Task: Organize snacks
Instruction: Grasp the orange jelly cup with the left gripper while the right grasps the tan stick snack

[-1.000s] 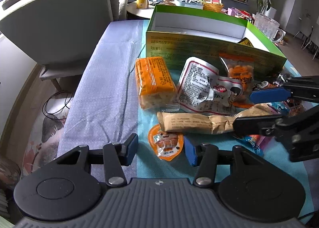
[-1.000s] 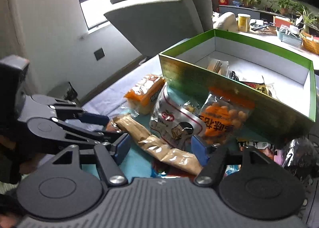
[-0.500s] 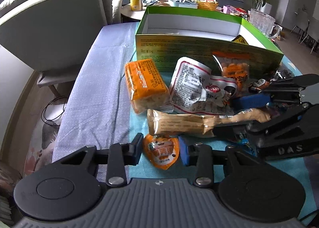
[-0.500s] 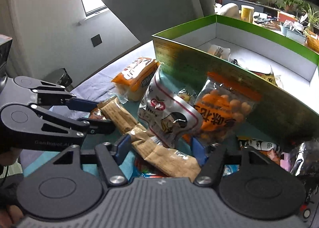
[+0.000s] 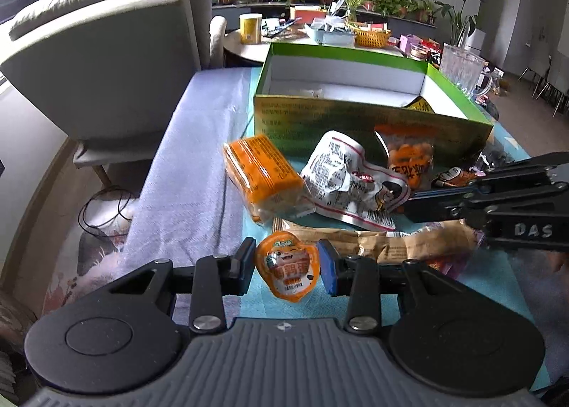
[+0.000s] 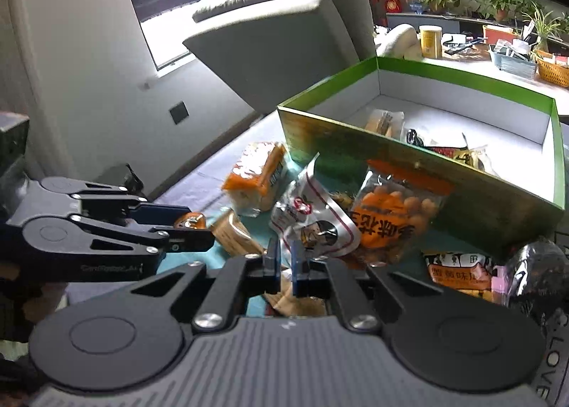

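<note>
Presently: left gripper pinches the small orange jelly cup above the table; right gripper narrowed on the tan wafer pack. Step: pick-up. Next: carry both into the green box.

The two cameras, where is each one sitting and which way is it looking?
Left wrist: sits on the left gripper, looking along its fingers at a small orange packet and the green box; the right gripper enters at the right.
Right wrist: sits on the right gripper, nearly shut on a tan wrapper; the left gripper shows at the left.
Shared: the green box, the white pouch and both grippers.
</note>
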